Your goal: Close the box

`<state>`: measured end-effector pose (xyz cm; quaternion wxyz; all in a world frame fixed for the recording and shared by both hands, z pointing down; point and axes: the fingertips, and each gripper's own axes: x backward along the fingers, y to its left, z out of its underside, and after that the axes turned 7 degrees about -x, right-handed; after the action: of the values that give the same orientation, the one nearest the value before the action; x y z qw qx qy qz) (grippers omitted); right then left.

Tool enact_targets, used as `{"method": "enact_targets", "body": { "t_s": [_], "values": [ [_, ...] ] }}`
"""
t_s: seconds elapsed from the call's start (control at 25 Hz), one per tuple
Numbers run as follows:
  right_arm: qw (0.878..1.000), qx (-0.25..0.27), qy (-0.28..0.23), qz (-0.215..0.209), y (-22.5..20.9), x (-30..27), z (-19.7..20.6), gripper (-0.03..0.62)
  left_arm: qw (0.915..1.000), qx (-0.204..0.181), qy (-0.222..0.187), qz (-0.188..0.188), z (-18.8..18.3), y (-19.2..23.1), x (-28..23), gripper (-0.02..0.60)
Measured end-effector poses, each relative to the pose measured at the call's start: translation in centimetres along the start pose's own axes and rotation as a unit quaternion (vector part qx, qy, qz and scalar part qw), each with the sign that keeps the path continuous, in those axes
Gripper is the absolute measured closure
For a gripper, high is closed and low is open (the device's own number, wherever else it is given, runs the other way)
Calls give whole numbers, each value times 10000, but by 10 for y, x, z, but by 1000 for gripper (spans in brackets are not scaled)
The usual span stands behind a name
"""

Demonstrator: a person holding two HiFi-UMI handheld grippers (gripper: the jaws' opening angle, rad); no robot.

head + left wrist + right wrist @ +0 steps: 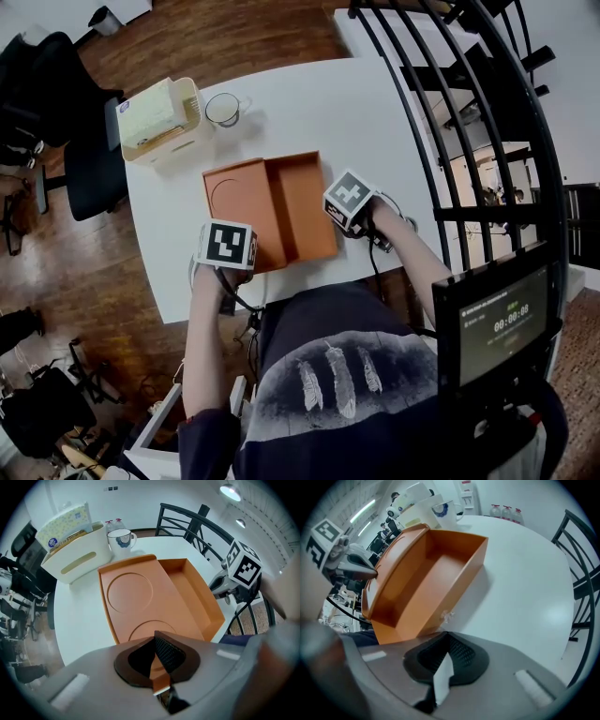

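White table (375, 122) on wood floor (216, 37), black railing (450, 141) at right. Mug (223, 109) and cream caddy (159, 117) at far edge. Orange box (305, 202) at centre, lid (244, 202) tilted up. Left gripper (159, 660) clamped on lid's near edge. Right gripper (443, 667) beside box's right wall, jaws together, empty.

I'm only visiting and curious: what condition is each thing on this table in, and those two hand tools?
Orange box: open, empty.
Lid: swung back, beside the box, not covering it.
Left gripper: shut on the lid's near edge.
Right gripper: jaws together, next to the box, not holding it.
Mug: upright.
White basket: upright, with a packet inside.
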<state>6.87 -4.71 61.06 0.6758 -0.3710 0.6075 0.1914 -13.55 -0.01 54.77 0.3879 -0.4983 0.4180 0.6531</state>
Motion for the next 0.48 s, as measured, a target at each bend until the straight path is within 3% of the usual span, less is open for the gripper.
{"method": "enact_targets", "body": {
  "t_s": [0.48],
  "values": [
    [9993, 167, -249, 230, -1, 7, -22, 589, 9999, -27, 63, 95, -3, 2, -1, 566]
  ]
}}
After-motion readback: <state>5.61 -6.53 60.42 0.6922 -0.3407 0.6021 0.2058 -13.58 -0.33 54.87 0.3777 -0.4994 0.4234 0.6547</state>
